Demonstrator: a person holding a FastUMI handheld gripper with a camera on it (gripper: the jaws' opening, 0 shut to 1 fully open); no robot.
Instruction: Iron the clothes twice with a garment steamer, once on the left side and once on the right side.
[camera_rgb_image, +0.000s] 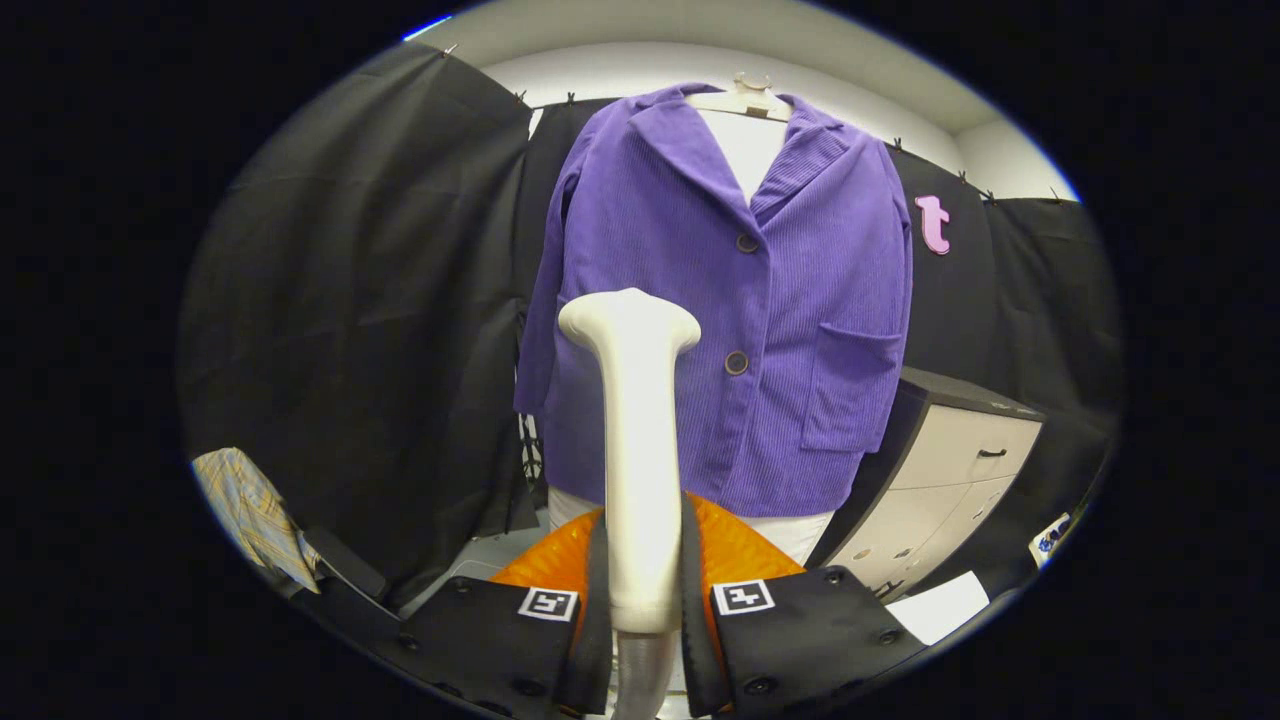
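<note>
A purple corduroy jacket (730, 300) hangs ahead on a white hanger (745, 98), its lower left front hidden behind the white plastic garment steamer (632, 440). The steamer stands upright, head up, handle clamped by the claw (645, 600).

Gripper (643, 590) closed on handle of white steamer (632, 420), standing upright at frame centre. Beyond its head, purple jacket (760, 300) on hanger (745, 98), upper middle. Drawer cabinet (940, 480) lower right, beside jacket.
</note>
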